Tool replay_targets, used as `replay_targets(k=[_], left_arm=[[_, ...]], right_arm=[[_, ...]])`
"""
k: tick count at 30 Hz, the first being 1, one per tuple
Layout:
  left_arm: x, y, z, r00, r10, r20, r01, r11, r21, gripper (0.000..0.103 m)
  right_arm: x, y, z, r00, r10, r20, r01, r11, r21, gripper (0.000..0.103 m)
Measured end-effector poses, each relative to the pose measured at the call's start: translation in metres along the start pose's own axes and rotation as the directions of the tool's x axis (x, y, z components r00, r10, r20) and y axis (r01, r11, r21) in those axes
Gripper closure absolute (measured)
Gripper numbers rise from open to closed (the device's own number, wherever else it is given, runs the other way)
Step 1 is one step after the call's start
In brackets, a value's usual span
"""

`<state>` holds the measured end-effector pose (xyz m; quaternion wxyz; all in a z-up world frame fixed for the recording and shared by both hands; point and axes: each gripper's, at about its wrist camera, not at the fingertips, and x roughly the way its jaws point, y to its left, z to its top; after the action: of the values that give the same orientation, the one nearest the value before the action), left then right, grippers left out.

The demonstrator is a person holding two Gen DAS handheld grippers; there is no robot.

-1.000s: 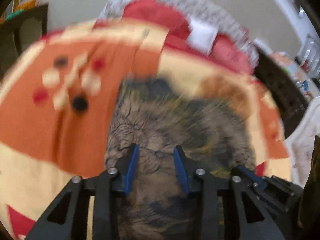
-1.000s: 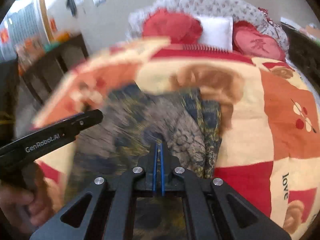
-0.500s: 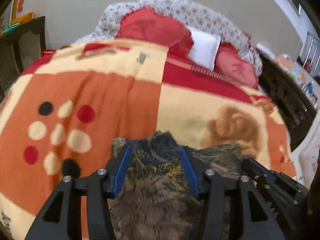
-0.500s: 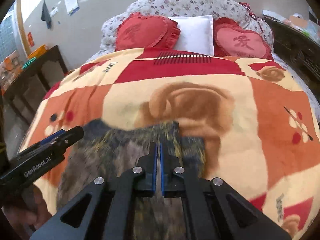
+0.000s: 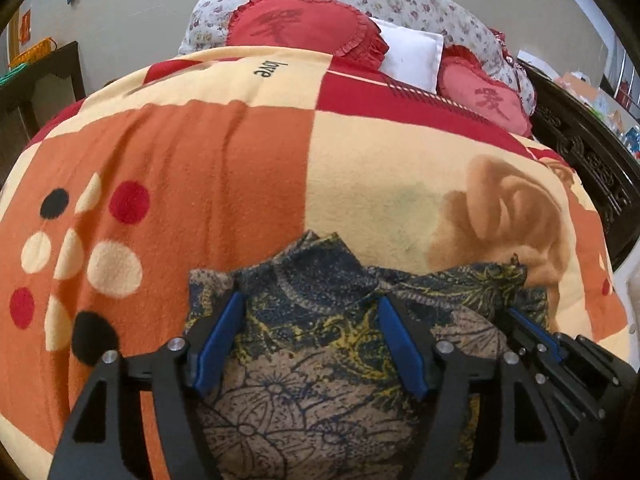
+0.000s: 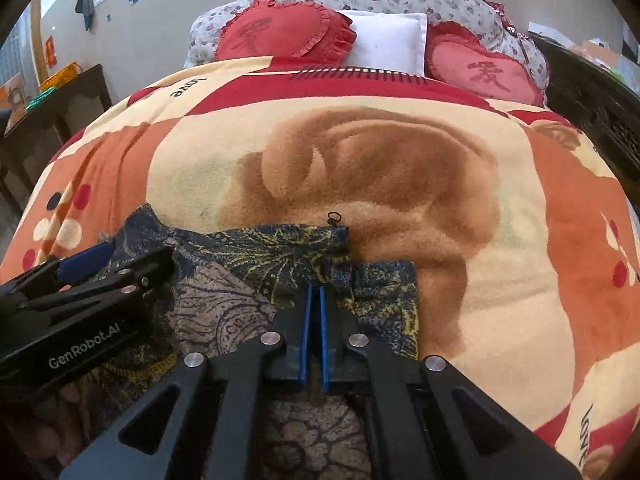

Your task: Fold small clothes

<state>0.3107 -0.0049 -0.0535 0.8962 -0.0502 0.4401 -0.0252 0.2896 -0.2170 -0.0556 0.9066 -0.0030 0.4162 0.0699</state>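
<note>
A small dark patterned garment (image 5: 316, 332), navy, yellow and tan, lies on the blanket at the near edge of the bed; it also shows in the right wrist view (image 6: 256, 276). My left gripper (image 5: 310, 320) is open, its blue fingers straddling the cloth's upper edge without pinching it. My right gripper (image 6: 315, 300) is shut on the garment, pinching a fold near its right part. The left gripper (image 6: 100, 268) appears at the left of the right wrist view; the right one (image 5: 532, 332) at the right of the left wrist view.
The orange, cream and red blanket (image 6: 440, 184) covers the bed. Red heart cushions (image 6: 280, 32) and a white pillow (image 6: 388, 40) lie at the head. A dark side table (image 6: 52, 108) stands left, a dark carved bed frame (image 5: 592, 152) right.
Both grippers pulled back and lowered with the garment toward the near edge of the bed. The left gripper's fingers have spread wider. The right stays shut on the cloth.
</note>
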Motion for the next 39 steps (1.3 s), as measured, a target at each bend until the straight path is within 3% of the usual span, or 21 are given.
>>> replay_targets(k=[27, 31, 33, 35, 39], left_arm=[[-0.001, -0.003, 0.002, 1.0, 0.009, -0.007, -0.009, 1.0, 0.017, 0.026], [-0.001, -0.001, 0.005, 0.999, -0.032, -0.028, 0.032, 0.999, 0.015, 0.017], [0.0, -0.001, 0.007, 0.997, -0.066, -0.032, 0.066, 0.998, 0.018, 0.005], [0.001, -0.004, 0.008, 0.994, -0.102, -0.048, 0.104, 0.994, 0.038, 0.0], [0.004, -0.011, 0.009, 0.996, -0.052, -0.066, 0.057, 0.996, 0.07, 0.0]], right_arm=[[0.005, 0.004, 0.003, 1.0, -0.027, 0.012, 0.027, 0.999, -0.016, 0.101], [0.005, 0.004, 0.003, 1.0, -0.026, 0.014, 0.027, 1.0, -0.014, 0.101], [0.006, 0.004, 0.003, 1.0, -0.027, 0.013, 0.028, 1.0, -0.013, 0.101], [0.005, 0.005, 0.003, 0.999, -0.03, 0.015, 0.03, 0.999, -0.015, 0.101], [0.006, 0.005, 0.003, 0.999, -0.033, 0.015, 0.034, 0.999, -0.017, 0.101]])
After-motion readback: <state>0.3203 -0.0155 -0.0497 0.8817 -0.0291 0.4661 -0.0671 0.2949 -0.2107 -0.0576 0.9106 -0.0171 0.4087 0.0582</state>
